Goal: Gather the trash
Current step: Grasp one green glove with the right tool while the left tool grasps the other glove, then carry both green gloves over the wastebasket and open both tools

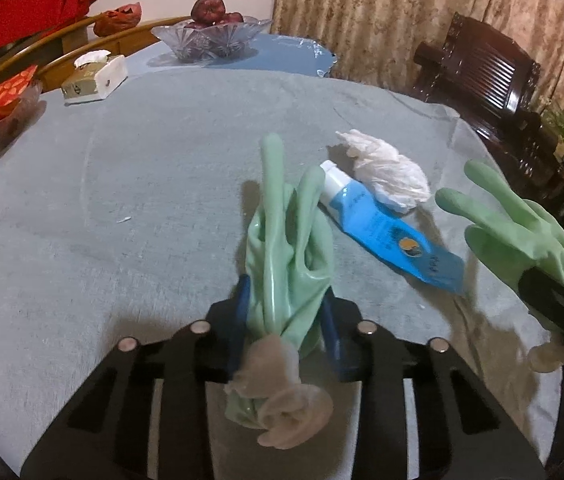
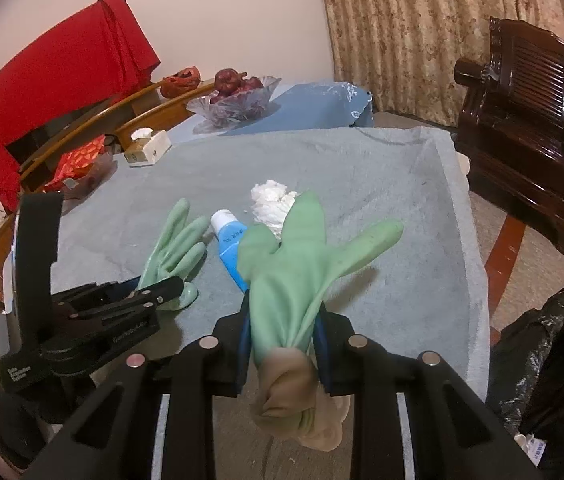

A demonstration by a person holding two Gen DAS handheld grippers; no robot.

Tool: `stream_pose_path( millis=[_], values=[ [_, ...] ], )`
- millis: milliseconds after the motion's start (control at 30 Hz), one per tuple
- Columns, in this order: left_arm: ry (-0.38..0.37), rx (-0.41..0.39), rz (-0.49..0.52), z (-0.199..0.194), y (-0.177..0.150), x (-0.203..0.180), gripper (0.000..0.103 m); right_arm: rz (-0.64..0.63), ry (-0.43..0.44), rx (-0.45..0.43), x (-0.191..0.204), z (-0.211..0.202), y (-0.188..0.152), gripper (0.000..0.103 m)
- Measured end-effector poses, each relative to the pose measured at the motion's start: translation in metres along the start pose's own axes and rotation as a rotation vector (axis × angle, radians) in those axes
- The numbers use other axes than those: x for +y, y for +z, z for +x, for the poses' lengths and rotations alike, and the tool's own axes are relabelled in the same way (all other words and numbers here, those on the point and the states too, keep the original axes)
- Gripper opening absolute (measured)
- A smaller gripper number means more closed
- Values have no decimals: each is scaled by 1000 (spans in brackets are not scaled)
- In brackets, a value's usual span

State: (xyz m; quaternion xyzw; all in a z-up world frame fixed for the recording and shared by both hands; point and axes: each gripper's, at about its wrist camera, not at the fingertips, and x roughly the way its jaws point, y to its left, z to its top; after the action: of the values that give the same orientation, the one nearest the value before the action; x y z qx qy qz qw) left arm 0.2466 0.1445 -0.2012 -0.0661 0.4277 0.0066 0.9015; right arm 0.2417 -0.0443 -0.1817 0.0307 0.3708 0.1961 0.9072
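Each claw grips a limp, slick green glove near its cuff – left claw (image 1: 285, 320); right claw (image 2: 282, 336); tube (image 1: 377, 220) at two o'clock.

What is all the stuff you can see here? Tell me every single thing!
rubber gloves: two, green, one clamped in each gripper
tube: one, blue with white cap, lying on the towel between the gloves
crumpled tissue: one, white, just behind the tube
towel: one, grey-blue, spread over the table
tissue box: one, white and tan, far left
glass bowl: one, clear, holding dark red fruit, at the back
bin bag: one, black, beside the table on the right
wooden chair: one, dark, by the curtain
left gripper: black, shut on a glove
right gripper: black, shut on the other glove
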Motion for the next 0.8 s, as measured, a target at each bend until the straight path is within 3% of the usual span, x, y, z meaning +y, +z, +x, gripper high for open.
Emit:
stream_pose_path(
  millis=[200, 800],
  values=[
    [-14, -34, -11, -28, -3, -7, 20, 4, 1, -16, -1, -14, 4, 27],
    [-77, -140, 43, -112, -4, -61, 17, 10, -18, -123, -8, -90, 15, 27]
  ],
)
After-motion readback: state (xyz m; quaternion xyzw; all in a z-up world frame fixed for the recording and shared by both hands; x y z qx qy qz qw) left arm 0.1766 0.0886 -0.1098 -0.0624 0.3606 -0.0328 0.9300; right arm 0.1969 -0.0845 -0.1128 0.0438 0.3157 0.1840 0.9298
